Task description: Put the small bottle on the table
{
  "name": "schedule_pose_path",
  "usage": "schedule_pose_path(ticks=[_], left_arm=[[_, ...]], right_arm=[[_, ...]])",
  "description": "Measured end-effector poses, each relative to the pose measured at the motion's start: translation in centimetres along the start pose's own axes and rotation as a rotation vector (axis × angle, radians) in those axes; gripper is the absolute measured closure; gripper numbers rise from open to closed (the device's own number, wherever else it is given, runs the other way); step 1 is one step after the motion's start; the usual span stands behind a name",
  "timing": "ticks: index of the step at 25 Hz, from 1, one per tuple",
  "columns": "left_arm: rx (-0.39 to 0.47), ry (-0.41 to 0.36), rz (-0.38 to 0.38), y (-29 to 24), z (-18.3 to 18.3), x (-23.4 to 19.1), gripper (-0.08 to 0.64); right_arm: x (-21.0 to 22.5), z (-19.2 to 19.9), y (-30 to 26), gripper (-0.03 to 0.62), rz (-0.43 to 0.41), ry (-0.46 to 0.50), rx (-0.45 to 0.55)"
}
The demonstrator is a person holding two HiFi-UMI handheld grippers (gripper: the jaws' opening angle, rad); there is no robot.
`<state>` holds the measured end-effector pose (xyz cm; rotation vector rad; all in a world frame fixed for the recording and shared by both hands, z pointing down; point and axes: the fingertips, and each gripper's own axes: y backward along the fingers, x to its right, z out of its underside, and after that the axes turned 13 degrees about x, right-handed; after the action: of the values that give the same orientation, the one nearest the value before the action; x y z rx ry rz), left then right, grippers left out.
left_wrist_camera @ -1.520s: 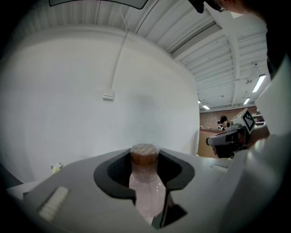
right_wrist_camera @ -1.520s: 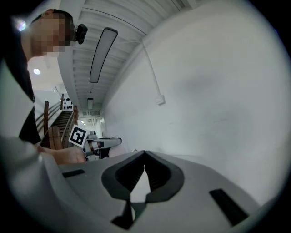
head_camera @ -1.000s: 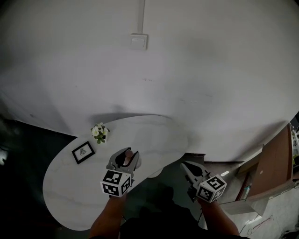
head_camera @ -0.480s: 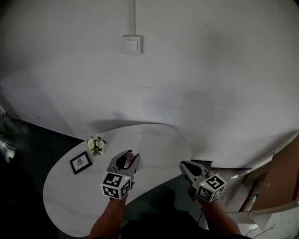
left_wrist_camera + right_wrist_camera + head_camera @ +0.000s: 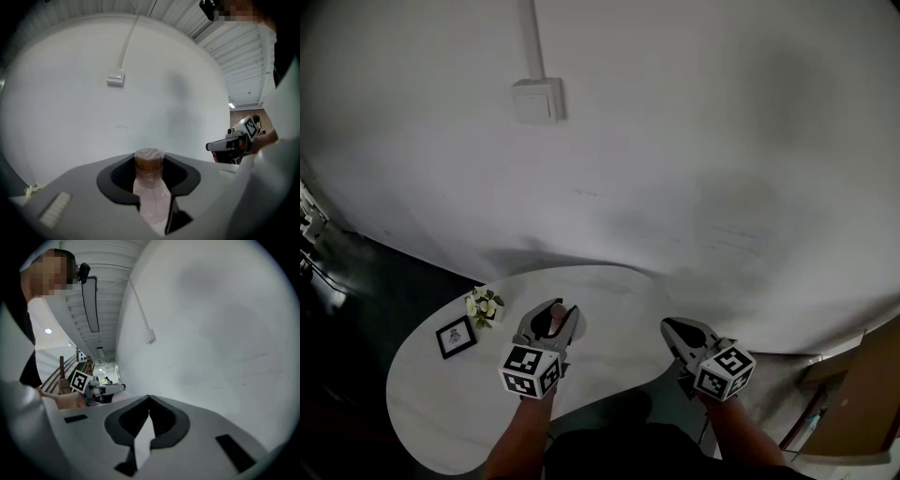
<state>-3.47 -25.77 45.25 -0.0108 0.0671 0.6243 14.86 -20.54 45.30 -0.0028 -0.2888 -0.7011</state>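
White wall (image 5: 694,141) across most of the head view, with a switch box (image 5: 536,101) at upper left and a conduit (image 5: 528,37) running up from it to the top edge. Lower down, left of centre, a white curved table (image 5: 609,292). On its left part, flowers (image 5: 484,306), and just beside them toward lower left, a small dark frame (image 5: 455,337).

Left claw (image 5: 555,313) over the table's middle, on an arm coming up from the bottom edge, marker cube (image 5: 531,369) nearest the camera. Grips the bottle (image 5: 150,192): jaws partway apart, one on each side of the pale body, pressed against it. In the left gripper view, sits dead centre, brown cap (image 5: 149,160) uppermost in the dark hollow between the jaw tips, body running down into the narrow gap toward the bottom edge. Clear film wrapped over cap and neck. In the head view, shows only as a pinkish spot between the jaw tips, above the tabletop, right of the flowers and frame and well apart from both. Cannot tell from any view whether the base touches the table.

Right claw (image 5: 149,401) at lower right of centre in the head view, by the table's right edge, well apart from the bottle. Jaws closed, tips meeting, nothing between them. Points toward the wall.
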Motion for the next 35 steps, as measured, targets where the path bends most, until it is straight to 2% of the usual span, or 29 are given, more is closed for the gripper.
schedule_pose_path(ticks=[5, 9, 15, 21, 35], left_arm=[[-0.005, 0.008, -0.034, -0.6, 0.3, -0.1, 0.417], [-0.001, 0.022, -0.029, -0.2, 0.5, -0.4, 0.417], [-0.003, 0.017, 0.013, 1.7, 1.3, -1.1, 0.417], [-0.029, 0.066, 0.024, 2.5, 4.1, -2.1, 0.417], [-0.126, 0.078, 0.016, -4.0, 9.5, -3.6, 0.416]], right_arm=[[1.0, 0.8, -1.2, 0.581, -0.034, -0.02, -0.026], [-0.2, 0.8, -2.2, 0.581, -0.047, -0.005, -0.039], [-2.3, 1.1, -3.0, 0.581, -0.013, -0.002, -0.046], [-3.3, 3.7, -3.1, 0.581, 0.006, -0.014, -0.095], [1.9, 5.0, -8.1, 0.581, -0.046, -0.032, -0.12]])
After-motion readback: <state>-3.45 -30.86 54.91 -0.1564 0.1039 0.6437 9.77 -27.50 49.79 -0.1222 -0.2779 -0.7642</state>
